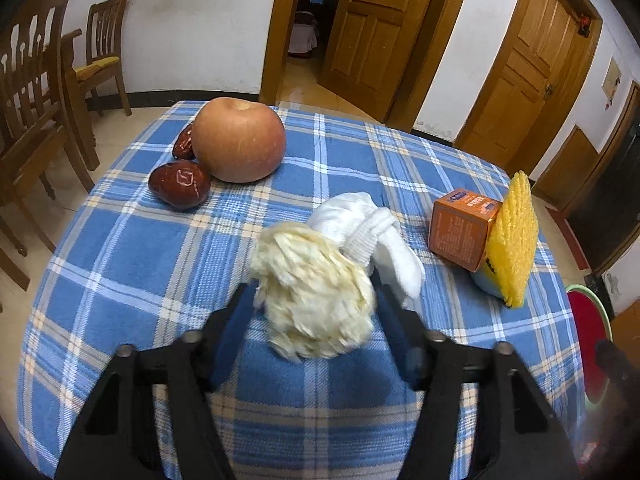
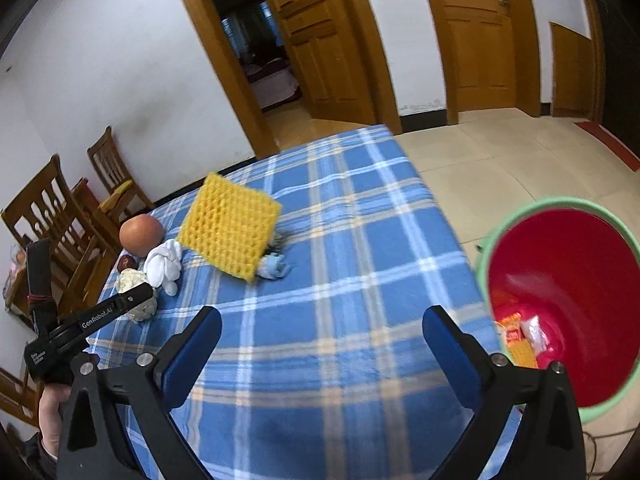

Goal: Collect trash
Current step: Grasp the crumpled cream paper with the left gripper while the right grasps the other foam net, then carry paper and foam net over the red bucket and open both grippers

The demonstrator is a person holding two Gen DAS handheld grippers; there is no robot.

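A cream crumpled wad [image 1: 316, 300] lies on the blue checked tablecloth [image 1: 132, 264]. My left gripper [image 1: 312, 292] is closed around it, with a black finger against each side. A white cloth bundle [image 1: 372, 236] touches the wad's far side. From the right wrist view, the wad [image 2: 134, 282] sits at the far left beside the left gripper's finger [image 2: 120, 304]. My right gripper [image 2: 322, 314] stands wide open over the cloth near the table's right edge, with nothing between its blue pads. Below that edge stands a red bin with a green rim [image 2: 580, 272], holding a few wrappers.
An apple [image 1: 239, 144] and two red dates [image 1: 180, 188] sit at the far left of the table. An orange box [image 1: 460, 228] and a yellow foam net [image 1: 514, 240] stand at the right. Wooden chairs [image 1: 32, 92] line the left wall. A hand [image 2: 52, 404] holds the left gripper.
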